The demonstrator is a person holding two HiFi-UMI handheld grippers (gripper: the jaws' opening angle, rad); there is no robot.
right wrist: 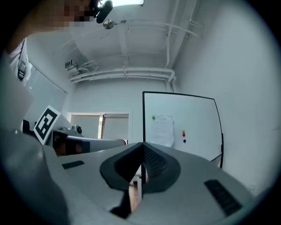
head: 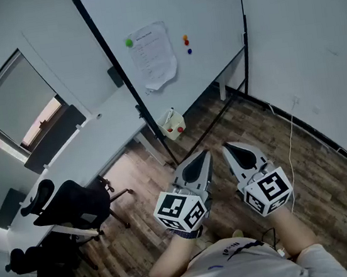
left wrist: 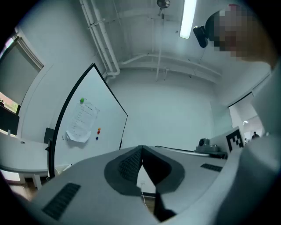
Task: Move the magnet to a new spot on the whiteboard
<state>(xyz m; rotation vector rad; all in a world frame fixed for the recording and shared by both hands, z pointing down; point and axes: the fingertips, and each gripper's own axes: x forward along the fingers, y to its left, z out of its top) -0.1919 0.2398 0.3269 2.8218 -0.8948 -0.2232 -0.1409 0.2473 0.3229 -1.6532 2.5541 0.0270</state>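
Note:
A whiteboard (head: 210, 28) on a black wheeled stand faces me across the room. A green magnet (head: 128, 43) pins the top of a paper sheet (head: 153, 55) to it. To the sheet's right sit an orange, a red and a blue magnet (head: 186, 42), stacked in a short column. Both grippers are held low near my body, far from the board. My left gripper (head: 205, 154) is shut with nothing in it, and my right gripper (head: 227, 148) is shut and empty too. The board (left wrist: 83, 127) and its magnets (right wrist: 183, 135) also show in both gripper views.
A white desk (head: 92, 145) runs along the left wall with black office chairs (head: 68, 208) in front. A small tray (head: 173, 125) with markers hangs at the board's foot. A white cable (head: 290, 144) trails down the right wall. Wooden floor (head: 241, 119) lies between me and the board.

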